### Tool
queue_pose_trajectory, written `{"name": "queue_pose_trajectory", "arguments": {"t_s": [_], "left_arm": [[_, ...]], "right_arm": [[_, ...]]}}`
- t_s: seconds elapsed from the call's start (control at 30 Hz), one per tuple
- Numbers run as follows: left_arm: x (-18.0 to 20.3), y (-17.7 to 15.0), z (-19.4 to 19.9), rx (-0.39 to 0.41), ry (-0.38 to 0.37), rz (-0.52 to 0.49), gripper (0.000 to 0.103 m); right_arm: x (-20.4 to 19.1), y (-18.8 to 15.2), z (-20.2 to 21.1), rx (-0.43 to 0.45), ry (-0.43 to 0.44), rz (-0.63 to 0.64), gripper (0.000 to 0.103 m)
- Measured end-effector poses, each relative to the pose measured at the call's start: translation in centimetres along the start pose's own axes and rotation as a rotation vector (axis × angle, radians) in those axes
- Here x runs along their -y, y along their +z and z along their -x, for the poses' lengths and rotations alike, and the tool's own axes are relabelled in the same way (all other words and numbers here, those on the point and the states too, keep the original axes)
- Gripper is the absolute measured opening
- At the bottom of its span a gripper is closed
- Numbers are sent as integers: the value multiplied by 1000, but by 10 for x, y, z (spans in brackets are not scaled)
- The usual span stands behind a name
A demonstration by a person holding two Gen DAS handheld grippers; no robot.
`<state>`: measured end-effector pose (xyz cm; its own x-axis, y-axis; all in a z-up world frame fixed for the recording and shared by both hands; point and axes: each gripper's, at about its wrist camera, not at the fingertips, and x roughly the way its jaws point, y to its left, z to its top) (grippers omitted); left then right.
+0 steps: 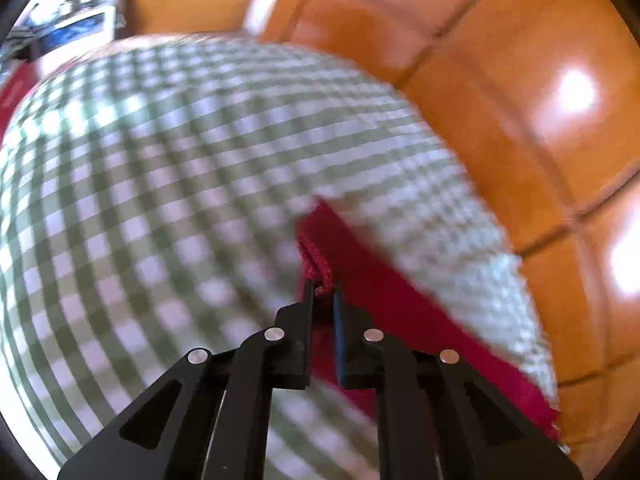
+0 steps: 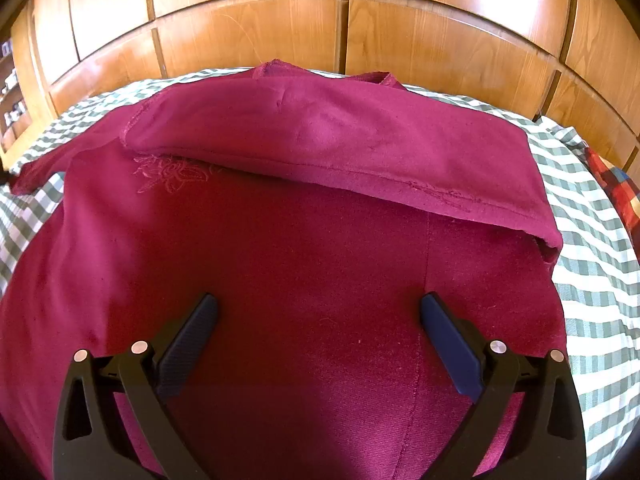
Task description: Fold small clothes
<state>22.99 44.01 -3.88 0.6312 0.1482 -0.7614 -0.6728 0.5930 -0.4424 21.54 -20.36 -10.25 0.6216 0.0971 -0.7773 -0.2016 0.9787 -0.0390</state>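
Left gripper (image 1: 323,290): jaws nearly together, pinching a hemmed edge of the red garment (image 1: 404,320) at the fingertips; the pinch looks meant to carry that edge across for a fold.
Right gripper (image 2: 318,312): jaws spread wide with nothing between them, poised over the near, flat part of the garment (image 2: 304,264), probably ready to pin or steady the cloth.
Garment: spread on the checked bedcover (image 2: 592,248), covering most of its middle; a far flap is already turned over toward the near side, its stitched hem running across the cloth.
Loose end: one sleeve-like end trails toward the bedcover's left edge, so the fold seems part done.
Embroidery (image 2: 172,172): faint pattern just under the left end of the flap.
Surroundings: wooden cabinet doors (image 2: 248,36) stand behind the bedcover's far edge; a multicoloured cloth (image 2: 618,188) lies at its right edge, well apart.
Obstruction: nothing lies on the garment; the left view is blurred, so finer detail there cannot be told.
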Motion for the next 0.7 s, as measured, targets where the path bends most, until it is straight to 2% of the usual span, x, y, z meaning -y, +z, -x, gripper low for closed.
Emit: {"name": "queue_pose_trajectory", "arguments": {"t_s": [0.17,0.27,0.33,0.43,0.47,0.53,0.63,0.7], "left_arm": [[82,-28,53,36,-263,-137,7],[131,-65,77,26,-372,-239,7],[164,-96,82,-4,-416,-311,7],[205,-146,76,-66,-446,-414,7],[221,-170,66,-115,-446,-452,7],[236,-201,55,-160,-436,-507,8],[254,-250,36,-245,-422,-603,18],[254,-262,33,-233,-404,-629,20]], "right_arm": [[0,0,0,5,3,4,100],[0,0,0,5,3,4,100],[1,0,0,6,6,2,100],[2,0,0,7,11,-1,100],[3,0,0,8,13,-2,100],[4,0,0,8,19,-7,100],[4,1,0,5,26,-13,100],[4,3,0,-6,30,-12,100]]}}
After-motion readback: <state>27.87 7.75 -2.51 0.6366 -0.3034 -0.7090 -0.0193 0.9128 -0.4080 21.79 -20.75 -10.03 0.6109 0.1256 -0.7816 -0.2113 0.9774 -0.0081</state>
